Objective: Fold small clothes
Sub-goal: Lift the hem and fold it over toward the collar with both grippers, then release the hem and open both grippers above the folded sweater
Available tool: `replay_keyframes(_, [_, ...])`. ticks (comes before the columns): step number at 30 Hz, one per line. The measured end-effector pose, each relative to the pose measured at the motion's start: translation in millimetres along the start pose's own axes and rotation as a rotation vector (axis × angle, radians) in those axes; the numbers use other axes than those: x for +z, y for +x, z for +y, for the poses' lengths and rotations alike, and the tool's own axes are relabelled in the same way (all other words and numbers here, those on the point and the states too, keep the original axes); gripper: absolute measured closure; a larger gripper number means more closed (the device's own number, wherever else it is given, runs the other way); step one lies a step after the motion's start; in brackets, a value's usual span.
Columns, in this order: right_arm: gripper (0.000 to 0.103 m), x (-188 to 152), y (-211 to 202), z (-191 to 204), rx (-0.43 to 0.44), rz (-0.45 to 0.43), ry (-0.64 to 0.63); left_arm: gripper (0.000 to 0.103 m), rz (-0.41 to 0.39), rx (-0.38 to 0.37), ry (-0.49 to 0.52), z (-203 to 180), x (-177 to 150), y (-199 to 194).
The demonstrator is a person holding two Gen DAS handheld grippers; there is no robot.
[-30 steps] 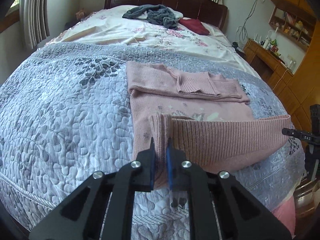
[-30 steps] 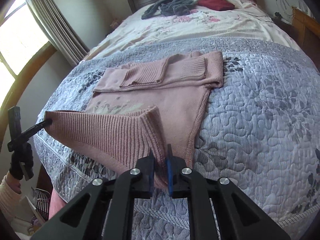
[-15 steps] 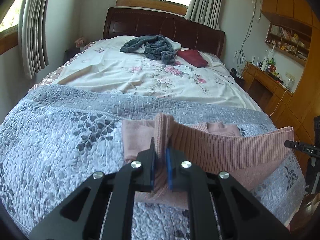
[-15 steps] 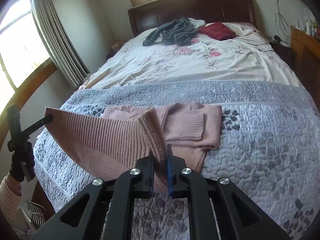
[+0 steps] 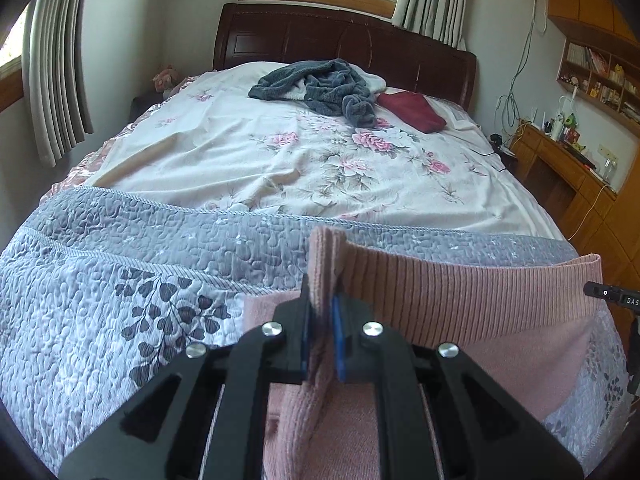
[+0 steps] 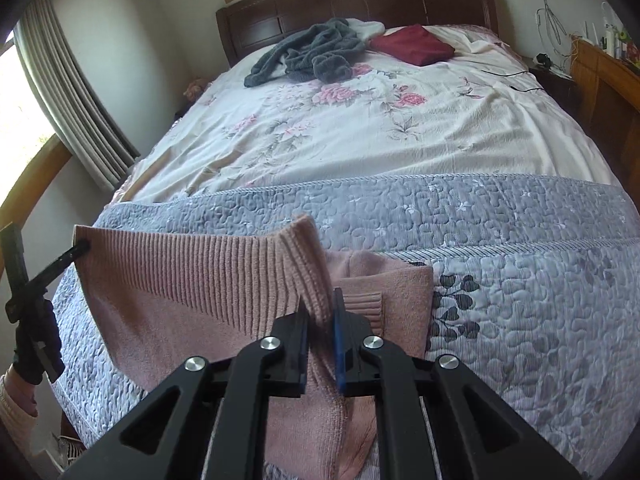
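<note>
A pink knit sweater [image 5: 472, 296] lies on the grey quilted bedspread [image 5: 120, 280] at the foot of the bed. My left gripper [image 5: 320, 312] is shut on one corner of its ribbed hem, held up above the bed. My right gripper [image 6: 320, 312] is shut on the other hem corner of the pink sweater [image 6: 192, 280]. The hem stretches taut between the two grippers and hangs over the folded sleeves and upper body, which mostly hides them. The far tip of the left gripper [image 6: 76, 250] shows in the right wrist view.
A grey fleece garment [image 5: 320, 88] and a folded dark red cloth [image 5: 412, 110] lie near the wooden headboard [image 5: 344, 40] on the floral sheet [image 5: 280, 160]. Wooden cabinets [image 5: 560, 172] stand to the right of the bed. A gloved hand [image 6: 36, 340] is at the left edge.
Both grippers have lifted the hem and carried it forward toward the headboard, over the folded sleeves. The sweater's lower half now hangs above its upper half.
</note>
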State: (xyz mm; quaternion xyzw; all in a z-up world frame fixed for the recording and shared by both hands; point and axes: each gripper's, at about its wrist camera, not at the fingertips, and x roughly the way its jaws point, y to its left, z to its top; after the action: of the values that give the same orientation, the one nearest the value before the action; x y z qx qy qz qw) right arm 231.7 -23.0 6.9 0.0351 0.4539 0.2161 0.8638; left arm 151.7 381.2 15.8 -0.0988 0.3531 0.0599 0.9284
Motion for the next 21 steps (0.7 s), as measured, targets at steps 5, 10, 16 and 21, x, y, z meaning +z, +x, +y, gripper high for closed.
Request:
replay_keyframes(5, [0.093, 15, 53, -14, -0.024, 0.056, 0.017, 0.095, 0.065, 0.018, 0.007, 3, 3, 61])
replay_keyframes(10, [0.093, 15, 95, -24, -0.054, 0.112, 0.02, 0.095, 0.13, 0.042, 0.008, 9, -8, 108])
replay_keyframes(16, [0.093, 9, 127, -37, -0.072, 0.154, 0.037, 0.095, 0.181, 0.076, -0.008, 24, -23, 143])
replay_keyframes(21, [0.093, 1, 145, -46, -0.086, 0.185, 0.059, 0.093, 0.23, 0.101, -0.002, 30, -36, 162])
